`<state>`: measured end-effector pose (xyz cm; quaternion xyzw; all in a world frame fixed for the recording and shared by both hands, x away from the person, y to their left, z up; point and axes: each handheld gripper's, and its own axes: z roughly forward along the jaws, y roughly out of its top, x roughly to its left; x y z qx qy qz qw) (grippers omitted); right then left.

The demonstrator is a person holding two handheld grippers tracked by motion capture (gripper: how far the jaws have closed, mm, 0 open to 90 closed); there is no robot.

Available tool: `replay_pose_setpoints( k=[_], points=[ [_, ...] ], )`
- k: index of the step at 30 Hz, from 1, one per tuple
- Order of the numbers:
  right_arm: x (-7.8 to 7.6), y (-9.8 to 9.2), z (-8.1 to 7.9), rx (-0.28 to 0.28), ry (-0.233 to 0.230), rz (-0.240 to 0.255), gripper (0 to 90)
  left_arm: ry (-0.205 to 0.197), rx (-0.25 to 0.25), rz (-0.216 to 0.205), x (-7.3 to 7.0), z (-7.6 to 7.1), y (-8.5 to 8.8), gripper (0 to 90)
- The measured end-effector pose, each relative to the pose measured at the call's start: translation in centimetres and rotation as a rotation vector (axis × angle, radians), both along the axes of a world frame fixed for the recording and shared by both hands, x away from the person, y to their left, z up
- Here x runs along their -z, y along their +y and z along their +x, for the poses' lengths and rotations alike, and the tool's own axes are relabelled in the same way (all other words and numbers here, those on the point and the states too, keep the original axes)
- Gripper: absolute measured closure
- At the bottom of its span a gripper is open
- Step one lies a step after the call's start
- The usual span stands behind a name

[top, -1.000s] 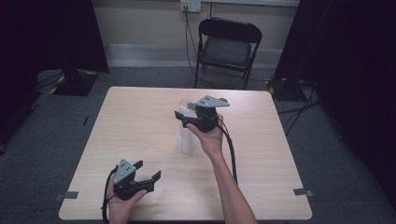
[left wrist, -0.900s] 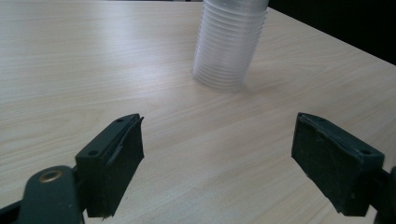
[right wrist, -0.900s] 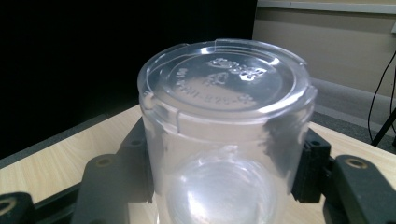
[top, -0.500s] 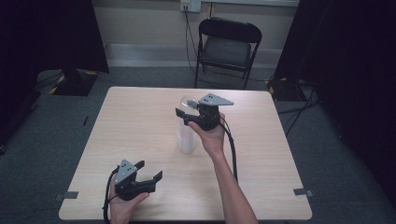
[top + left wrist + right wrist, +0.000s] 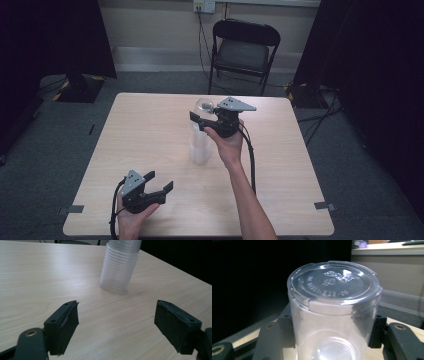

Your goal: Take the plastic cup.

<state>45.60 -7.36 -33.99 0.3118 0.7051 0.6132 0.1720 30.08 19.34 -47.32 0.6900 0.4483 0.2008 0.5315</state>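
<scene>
Right tool [image 5: 199,116] is clamped on the top cup [image 5: 332,312], its jaws having just tightened, so lifting 1 off the stack [image 5: 200,145] mid-surface [image 5: 150,130] looks next. Left tool [image 5: 161,183], jaws apart and just narrowed slightly, hovers empty near the front edge.

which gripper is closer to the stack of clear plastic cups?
Right. The right gripper is at the top of the stack of clear plastic cups, jaws shut on the topmost upside-down cup. The left gripper sits open near the table's front edge, well short of the stack.
</scene>
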Motion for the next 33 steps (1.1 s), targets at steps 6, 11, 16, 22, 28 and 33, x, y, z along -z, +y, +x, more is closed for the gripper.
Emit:
replay_pose_setpoints(
  k=[6,11,16,22,28,33],
  points=[
    [-0.8,-0.4,-0.4,-0.002,-0.021,0.025,40.5,-0.024,0.014,0.000,-0.1,0.1,-0.2,23.7],
    [-1.1,-1.2,-0.5,0.007,-0.014,0.061,41.4,-0.044,0.020,0.000,-0.4,0.2,-0.5,26.0],
    [-1.2,-1.7,-1.0,0.006,-0.010,0.064,42.2,-0.051,0.044,0.003,-0.4,0.6,-0.8,25.9],
    [-1.1,-3.0,-2.0,0.025,-0.022,0.086,42.1,-0.043,0.087,-0.032,-0.5,1.0,-1.1,27.0],
    [-1.0,-5.1,-3.1,0.047,-0.006,0.118,42.4,-0.056,0.091,-0.056,-0.7,1.3,-1.6,26.2],
    [-0.2,-6.3,-4.0,0.071,0.020,0.123,43.1,-0.058,0.111,-0.055,-0.8,1.5,-2.1,24.0]
  ],
)
